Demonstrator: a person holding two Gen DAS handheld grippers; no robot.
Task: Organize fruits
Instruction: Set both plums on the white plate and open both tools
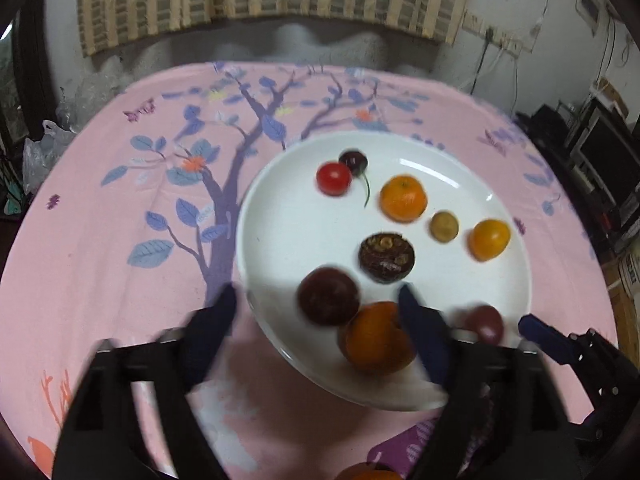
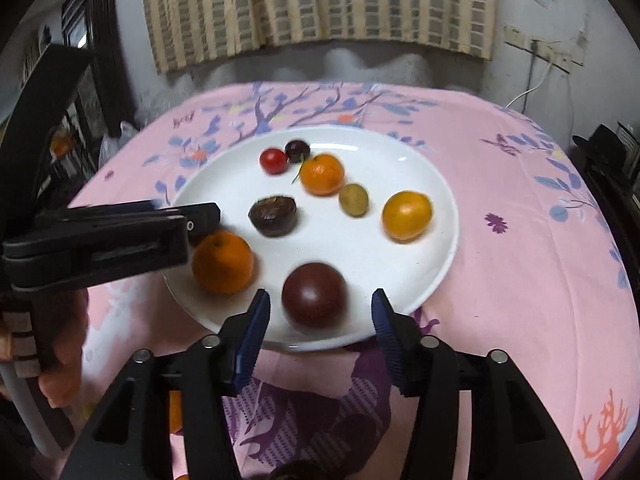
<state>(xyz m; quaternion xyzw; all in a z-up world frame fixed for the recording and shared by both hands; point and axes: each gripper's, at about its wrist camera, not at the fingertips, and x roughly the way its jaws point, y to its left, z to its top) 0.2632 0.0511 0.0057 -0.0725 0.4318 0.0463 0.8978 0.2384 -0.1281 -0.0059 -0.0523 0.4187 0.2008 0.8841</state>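
The left gripper (image 1: 320,304) has its jaws spread wide with nothing pinched — one finger hangs outside the white plate (image 2: 420,272) over the pink floral cloth (image 1: 100,280) on the counter, the other over the plate's near part. Between those jaws, blurred, lie a dark purple fruit (image 1: 328,296) and, just beside it on the right and apparently touching it, a large orange (image 1: 378,338).

Ahead of the left jaws sit a red cherry tomato (image 1: 334,178) and a dark cherry (image 1: 353,162), touching. Farther right come a small orange (image 1: 403,198), a brown bumpy fruit (image 1: 386,257) nearer the jaws, an olive-green small fruit (image 1: 444,226), then a yellow-orange tomato (image 1: 489,239).

The right gripper (image 2: 320,316) hovers at the plate's near rim, jaws moderately apart. The dark purple fruit lies between their tips, with a gap on either side — not gripped. The large orange rests to the left of these jaws, just under the left gripper's finger.

At the far left of the right wrist view, a hand (image 2: 60,360) grasps the left gripper's handle.
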